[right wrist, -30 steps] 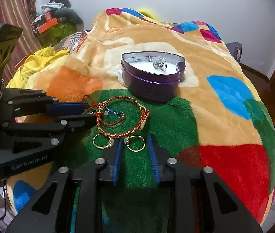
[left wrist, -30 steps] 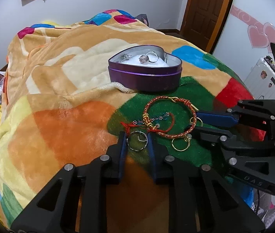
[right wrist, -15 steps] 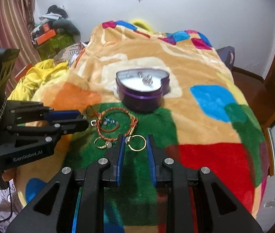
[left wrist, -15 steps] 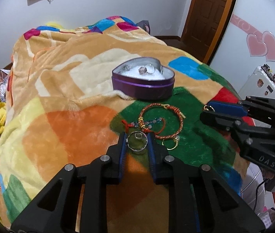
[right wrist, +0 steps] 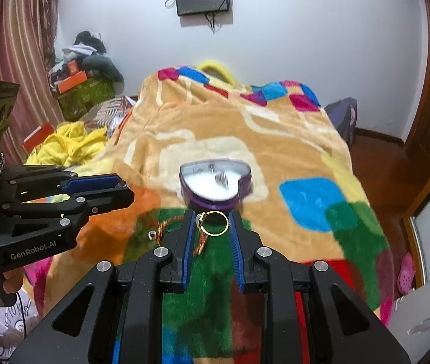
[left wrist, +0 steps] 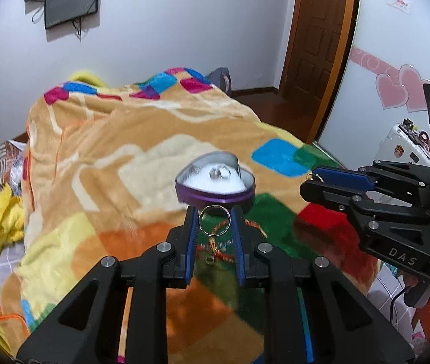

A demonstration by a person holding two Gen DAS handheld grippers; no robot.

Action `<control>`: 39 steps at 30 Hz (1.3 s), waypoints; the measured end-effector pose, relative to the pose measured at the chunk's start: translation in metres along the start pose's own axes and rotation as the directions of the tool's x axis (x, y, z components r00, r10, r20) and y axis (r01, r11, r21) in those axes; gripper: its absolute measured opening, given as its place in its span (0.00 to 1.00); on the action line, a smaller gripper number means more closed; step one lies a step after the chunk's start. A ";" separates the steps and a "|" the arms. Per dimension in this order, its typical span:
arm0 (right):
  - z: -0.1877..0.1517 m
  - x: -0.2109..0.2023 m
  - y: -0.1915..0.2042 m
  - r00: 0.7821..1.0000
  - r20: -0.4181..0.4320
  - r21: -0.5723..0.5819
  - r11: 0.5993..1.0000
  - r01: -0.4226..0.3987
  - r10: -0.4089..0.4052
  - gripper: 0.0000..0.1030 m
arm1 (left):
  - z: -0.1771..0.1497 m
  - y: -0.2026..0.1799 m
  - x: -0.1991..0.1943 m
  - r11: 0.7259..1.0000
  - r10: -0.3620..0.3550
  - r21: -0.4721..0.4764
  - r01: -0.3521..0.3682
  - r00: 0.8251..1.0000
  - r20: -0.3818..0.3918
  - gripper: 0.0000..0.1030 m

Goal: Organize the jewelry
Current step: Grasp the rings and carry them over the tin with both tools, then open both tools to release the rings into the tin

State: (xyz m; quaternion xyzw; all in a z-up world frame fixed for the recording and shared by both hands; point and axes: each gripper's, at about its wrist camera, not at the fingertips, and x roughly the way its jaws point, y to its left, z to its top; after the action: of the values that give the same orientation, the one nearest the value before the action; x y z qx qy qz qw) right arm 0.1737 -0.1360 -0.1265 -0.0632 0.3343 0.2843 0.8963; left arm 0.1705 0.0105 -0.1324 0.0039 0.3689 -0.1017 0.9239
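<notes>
Left wrist view shows the left gripper (left wrist: 214,221) with its jaws drawn in on a silver ring (left wrist: 214,220), the blue pads touching the hoop on both sides and holding it clear of the blanket (left wrist: 99,157). Right wrist view shows the right gripper (right wrist: 212,224) likewise pinching a gold ring (right wrist: 214,224) between its pads; a small setting sits at the hoop's left side, though the blur makes its detail hard to read. Just beyond both sets of fingertips stands the heart-shaped tin (left wrist: 215,186), lid off, purple-walled, with a white lining and what look like a couple of silver pieces lying inside. Below the held rings a red and gold bracelet (left wrist: 219,247) lies on the green patch of blanket, near the tin's front wall. Each gripper appears in the other's view, off to the side and well apart, leaving the space above the tin free. The blanket's right edge drops toward the wooden floor (right wrist: 376,163) and the door (left wrist: 321,39).
</notes>
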 end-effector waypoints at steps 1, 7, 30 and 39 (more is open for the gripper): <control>0.003 -0.001 0.000 1.000 0.010 -0.002 1.000 0.002 -0.002 0.19 | 0.003 0.001 -0.001 1.000 -0.002 -0.002 0.002 1.000 0.006 0.20; 0.015 -0.003 0.000 0.998 0.057 -0.004 1.000 0.000 0.000 0.19 | 0.016 0.006 -0.001 1.000 -0.006 -0.012 0.006 0.999 0.042 0.20; 0.026 0.068 -0.020 0.998 -0.034 0.053 0.997 -0.059 0.061 0.19 | 0.039 0.036 0.072 0.994 -0.067 -0.084 0.065 0.998 -0.016 0.20; 0.022 0.085 -0.026 0.993 -0.090 0.067 0.995 -0.076 0.082 0.20 | 0.040 0.040 0.097 0.990 -0.112 -0.089 0.105 0.991 -0.069 0.20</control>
State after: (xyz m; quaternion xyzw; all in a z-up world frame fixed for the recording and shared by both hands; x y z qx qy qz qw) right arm 0.2525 -0.1110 -0.1658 -0.0344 0.3868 0.3055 0.8694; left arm 0.2735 0.0281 -0.1719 -0.0520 0.4066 -0.1357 0.9020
